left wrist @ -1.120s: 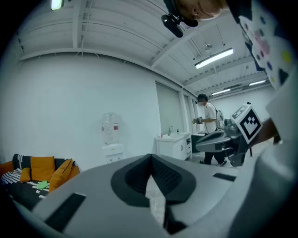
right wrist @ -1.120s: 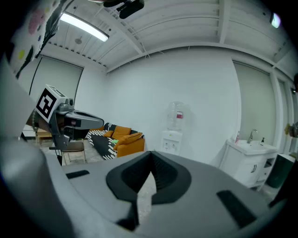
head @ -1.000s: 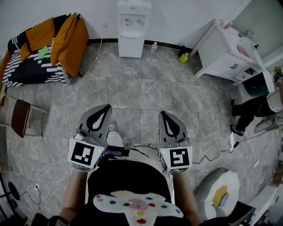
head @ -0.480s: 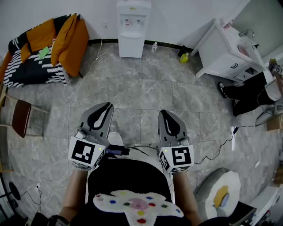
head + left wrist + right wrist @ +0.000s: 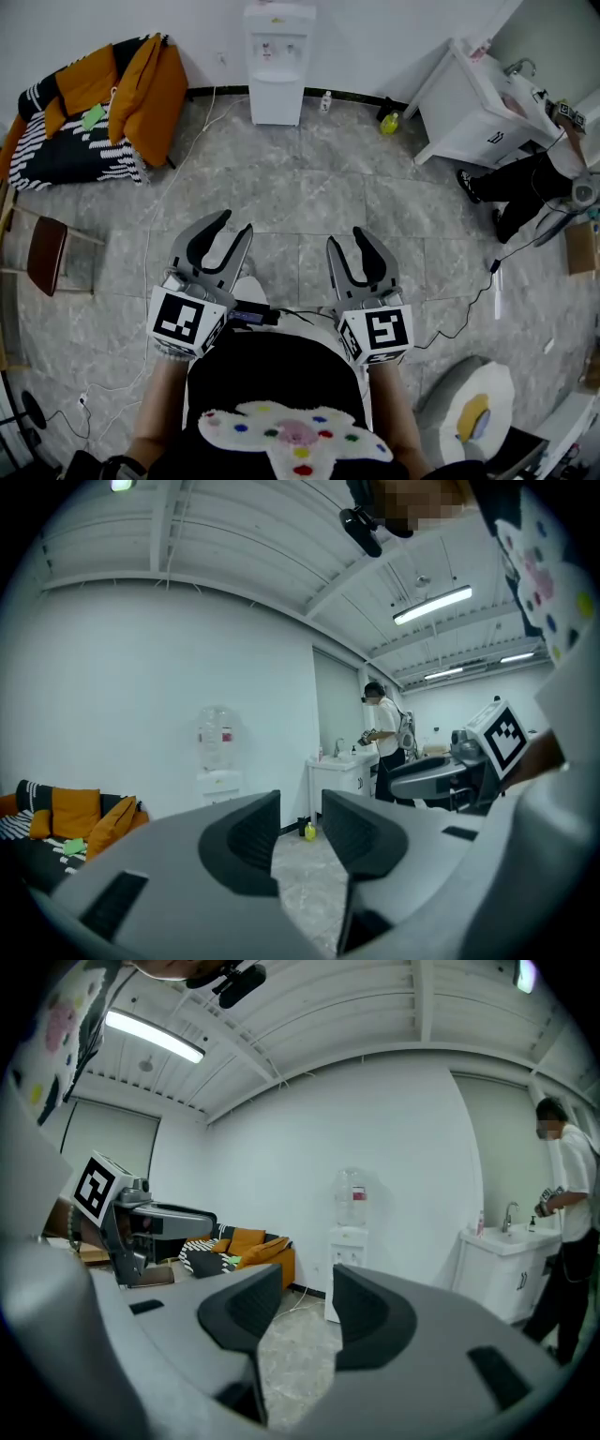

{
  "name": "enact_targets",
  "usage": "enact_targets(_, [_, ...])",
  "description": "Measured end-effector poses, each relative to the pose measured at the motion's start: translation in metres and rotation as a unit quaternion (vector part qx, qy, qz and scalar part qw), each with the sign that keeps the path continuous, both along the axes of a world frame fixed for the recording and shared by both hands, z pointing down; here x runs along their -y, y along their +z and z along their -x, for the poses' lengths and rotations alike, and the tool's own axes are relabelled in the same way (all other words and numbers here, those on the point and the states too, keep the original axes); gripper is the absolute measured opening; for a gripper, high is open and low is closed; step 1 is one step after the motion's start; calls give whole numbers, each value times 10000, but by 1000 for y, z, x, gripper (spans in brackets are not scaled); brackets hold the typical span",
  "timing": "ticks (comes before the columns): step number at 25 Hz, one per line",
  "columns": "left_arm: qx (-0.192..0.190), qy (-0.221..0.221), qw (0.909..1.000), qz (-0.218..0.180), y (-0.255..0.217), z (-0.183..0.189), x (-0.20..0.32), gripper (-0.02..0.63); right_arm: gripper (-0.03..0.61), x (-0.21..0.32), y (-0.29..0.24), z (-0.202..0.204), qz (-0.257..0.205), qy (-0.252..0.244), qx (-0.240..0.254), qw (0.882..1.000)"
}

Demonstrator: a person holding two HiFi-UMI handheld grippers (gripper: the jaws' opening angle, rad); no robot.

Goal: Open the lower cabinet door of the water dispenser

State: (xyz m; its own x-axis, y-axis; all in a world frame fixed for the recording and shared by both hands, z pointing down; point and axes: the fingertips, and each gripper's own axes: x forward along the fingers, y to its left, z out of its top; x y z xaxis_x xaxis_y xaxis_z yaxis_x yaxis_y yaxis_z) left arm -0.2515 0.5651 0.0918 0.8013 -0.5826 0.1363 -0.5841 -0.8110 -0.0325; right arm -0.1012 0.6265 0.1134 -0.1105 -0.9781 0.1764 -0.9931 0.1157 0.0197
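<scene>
**Close the distance first**

Head view: the water dispenser (image 5: 279, 61) and its lower cabinet door (image 5: 277, 98) stand at the far wall, well apart from the left tool (image 5: 236, 223) and right tool (image 5: 345, 238).
Left gripper view: the jaws have just been opening and stand spread, with nothing between them.
Right gripper view: the same (best to walk up squarely before reaching).

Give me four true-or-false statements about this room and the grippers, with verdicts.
The water dispenser stands against the far wall. True.
Both grippers clamp the dispenser. False: the left gripper and right gripper are far from it; their jaws have just been opening, nothing between them.
Orange cushions lie left of the dispenser. True.
The white sink cabinet stands left of the dispenser. False: it is to its right.
</scene>
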Motion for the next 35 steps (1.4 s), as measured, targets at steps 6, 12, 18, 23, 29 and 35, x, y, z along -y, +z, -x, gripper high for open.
enact_targets(6, [28,70,10000,0,5,-10,8,137,152,2,3,-12,55,107,8,9999])
enact_targets(12, [38,186,9998,18,13,-20,33,137,146,24,10,-18,105,160,82,9998])
enact_targets(18, [432,319,9982,266,24,-31,78,137,144,74,9,-36,45,375,412,9984])
enact_targets(23, [238,361,9990,82,20,-48,138,137,144,126,11,-50,96,446,384,9982])
enact_targets(29, [43,523,9986,-105,2,-73,216,137,144,204,10,-65,208,447,309,9983])
enact_targets(35, [-15,475,9989,48,2,-86,291,138,144,275,10,-72,388,396,249,9982])
